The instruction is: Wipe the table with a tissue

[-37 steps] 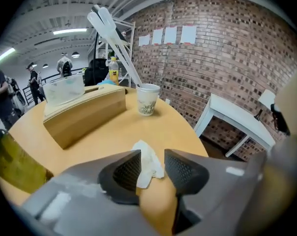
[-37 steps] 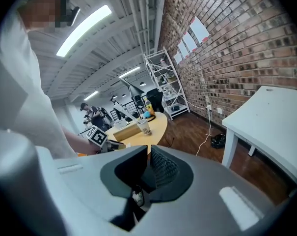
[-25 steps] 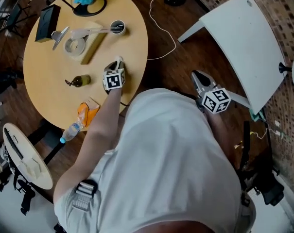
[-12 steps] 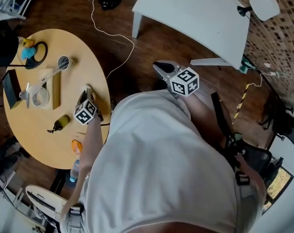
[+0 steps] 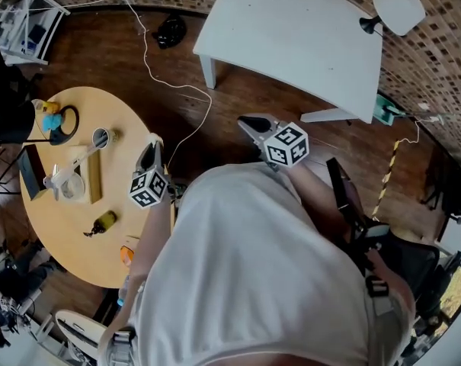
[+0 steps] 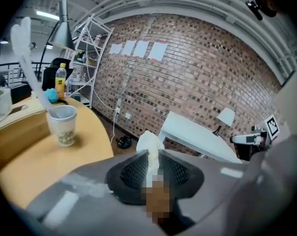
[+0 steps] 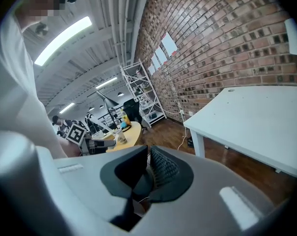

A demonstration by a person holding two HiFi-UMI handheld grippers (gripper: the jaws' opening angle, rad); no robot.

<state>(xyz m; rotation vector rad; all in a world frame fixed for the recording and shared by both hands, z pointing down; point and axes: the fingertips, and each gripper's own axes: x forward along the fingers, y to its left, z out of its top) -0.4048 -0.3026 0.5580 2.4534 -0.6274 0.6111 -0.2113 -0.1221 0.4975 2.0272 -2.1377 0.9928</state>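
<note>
my left tongs (image 5: 150, 147) have just been closing, and now they are pinched on the tissue (image 6: 149, 144). in the left gripper view the tissue sits in the middle of the frame, a bit below the center. it is white and soft and all crumpled. a thin squashed strip of it runs down between the two black bumpy pads, and a puffy little lump pokes up above them. it touches nothing but my tongs.

in the head view my left tongs are at the left middle of the frame, over the right edge of the round table (image 5: 62, 231). that table is yellow wood. a paper cup (image 6: 62, 124) stands on it, at the left of the left gripper view, well apart from the tissue.

my right tongs (image 7: 148, 152) are together, with nothing between the pads. in the head view they are in the middle of the frame, over the dark floor. the white table (image 5: 291, 36) is in the upper middle, near them.
</note>
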